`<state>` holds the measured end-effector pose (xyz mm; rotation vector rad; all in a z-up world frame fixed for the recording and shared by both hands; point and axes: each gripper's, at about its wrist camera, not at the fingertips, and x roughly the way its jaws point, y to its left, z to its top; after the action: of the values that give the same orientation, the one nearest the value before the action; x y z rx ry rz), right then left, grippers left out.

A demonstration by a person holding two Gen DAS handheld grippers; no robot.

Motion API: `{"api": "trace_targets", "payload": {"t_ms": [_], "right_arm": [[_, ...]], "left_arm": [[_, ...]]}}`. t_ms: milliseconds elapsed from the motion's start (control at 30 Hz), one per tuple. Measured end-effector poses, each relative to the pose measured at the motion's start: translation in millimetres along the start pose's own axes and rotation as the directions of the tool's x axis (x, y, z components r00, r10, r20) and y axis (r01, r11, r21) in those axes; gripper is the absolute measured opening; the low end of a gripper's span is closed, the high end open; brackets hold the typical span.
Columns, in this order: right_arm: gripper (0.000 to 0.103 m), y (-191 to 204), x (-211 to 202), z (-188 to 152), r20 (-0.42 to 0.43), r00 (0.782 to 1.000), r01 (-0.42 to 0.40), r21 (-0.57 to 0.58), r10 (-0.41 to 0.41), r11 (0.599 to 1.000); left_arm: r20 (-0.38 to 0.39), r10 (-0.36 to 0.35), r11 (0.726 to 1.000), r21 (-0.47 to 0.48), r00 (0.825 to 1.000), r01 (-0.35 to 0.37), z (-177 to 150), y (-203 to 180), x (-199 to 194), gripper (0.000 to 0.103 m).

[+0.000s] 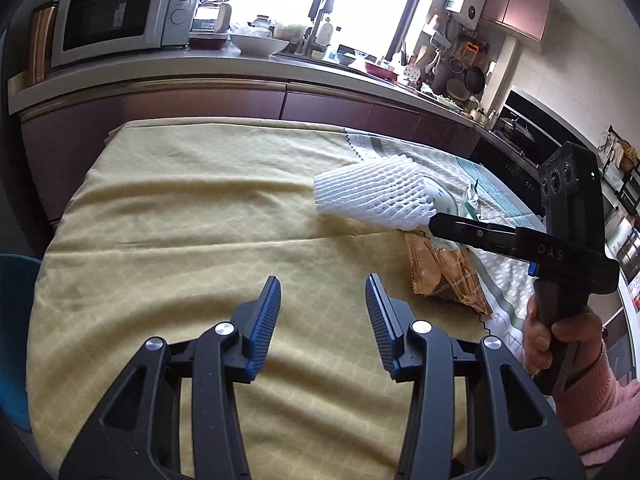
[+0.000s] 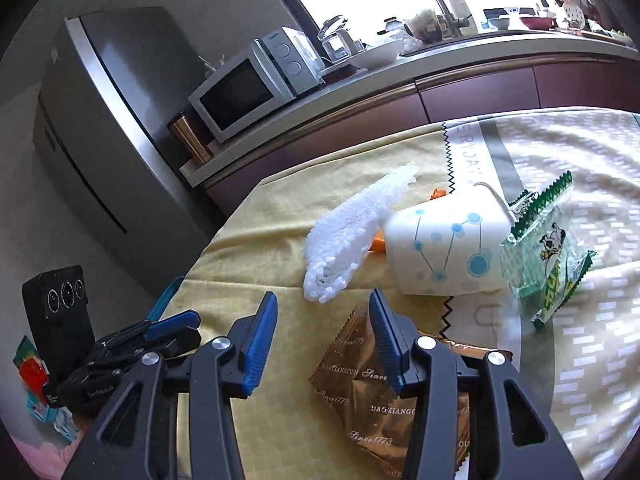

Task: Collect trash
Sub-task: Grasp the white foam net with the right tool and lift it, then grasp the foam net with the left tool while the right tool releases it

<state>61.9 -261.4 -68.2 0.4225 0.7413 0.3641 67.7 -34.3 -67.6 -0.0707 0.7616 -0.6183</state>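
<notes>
A white foam fruit net (image 1: 376, 194) (image 2: 352, 236) lies on the yellow tablecloth (image 1: 192, 216), leaning on a tipped white mug with blue dots (image 2: 448, 248). A brown snack wrapper (image 1: 448, 276) (image 2: 384, 396) lies in front of it. A green and clear snack bag (image 2: 544, 252) lies right of the mug. My right gripper (image 2: 323, 306) is open just above the brown wrapper, a little short of the net; in the left wrist view its fingers (image 1: 472, 234) reach the net's near end. My left gripper (image 1: 323, 290) is open and empty over bare cloth, left of the trash.
A kitchen counter (image 1: 240, 64) with a microwave (image 1: 120, 16), bowls and a sink runs behind the table. A fridge (image 2: 112, 132) stands at the left. A teal chair (image 1: 16, 328) is at the table's left edge. Orange scraps (image 2: 378, 244) lie behind the net.
</notes>
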Motion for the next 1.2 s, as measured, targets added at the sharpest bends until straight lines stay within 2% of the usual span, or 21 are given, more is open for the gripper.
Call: {"api": "trace_targets", "payload": {"t_ms": [133, 200, 233, 267, 333, 667, 833, 1000, 1100, 1200], "right_arm": [[0.045, -7, 8, 3, -0.001, 0.999, -0.038, 0.032, 0.038, 0.999], [0.035, -10, 13, 6, -0.001, 0.998, -0.055, 0.053, 0.055, 0.997], [0.022, -11, 14, 7, -0.001, 0.998, -0.064, 0.059, 0.065, 0.996], [0.013, -13, 14, 8, -0.002, 0.997, -0.074, 0.062, 0.074, 0.995], [0.010, -11, 12, 8, 0.008, 0.997, -0.076, 0.057, 0.076, 0.995], [0.010, -22, -21, -5, 0.038, 0.997, -0.072, 0.010, 0.072, 0.997], [0.010, -34, -23, -13, 0.028, 0.998, -0.064, 0.031, 0.063, 0.997], [0.010, -39, -20, -16, 0.004, 0.998, -0.062, 0.047, 0.062, 0.997], [0.010, -37, -17, -18, -0.013, 0.999, -0.045, 0.032, 0.046, 0.998], [0.010, -36, -14, -20, -0.022, 0.999, -0.033, 0.027, 0.033, 0.999]], "left_arm": [[-0.029, -0.024, 0.999, 0.026, 0.999, 0.025, 0, -13, 9, 0.044], [-0.049, -0.044, 0.998, 0.041, 0.998, 0.046, -1, -21, 15, 0.044], [-0.058, -0.052, 0.997, 0.048, 0.997, 0.055, -1, -25, 18, 0.044], [-0.069, -0.064, 0.996, 0.054, 0.996, 0.068, -2, -29, 22, 0.044], [-0.094, -0.090, 0.994, 0.059, 0.991, 0.096, -3, -37, 29, 0.045], [-0.215, -0.189, 0.978, 0.042, 0.958, 0.203, -4, -68, 70, 0.048], [-0.227, -0.214, 0.975, 0.007, 0.950, 0.221, 3, -73, 83, 0.054], [-0.239, -0.249, 0.968, -0.035, 0.939, 0.248, 5, -78, 92, 0.054], [-0.251, -0.266, 0.964, -0.058, 0.931, 0.260, 3, -80, 95, 0.042], [-0.249, -0.248, 0.969, -0.051, 0.936, 0.243, 2, -82, 96, 0.037]]}}
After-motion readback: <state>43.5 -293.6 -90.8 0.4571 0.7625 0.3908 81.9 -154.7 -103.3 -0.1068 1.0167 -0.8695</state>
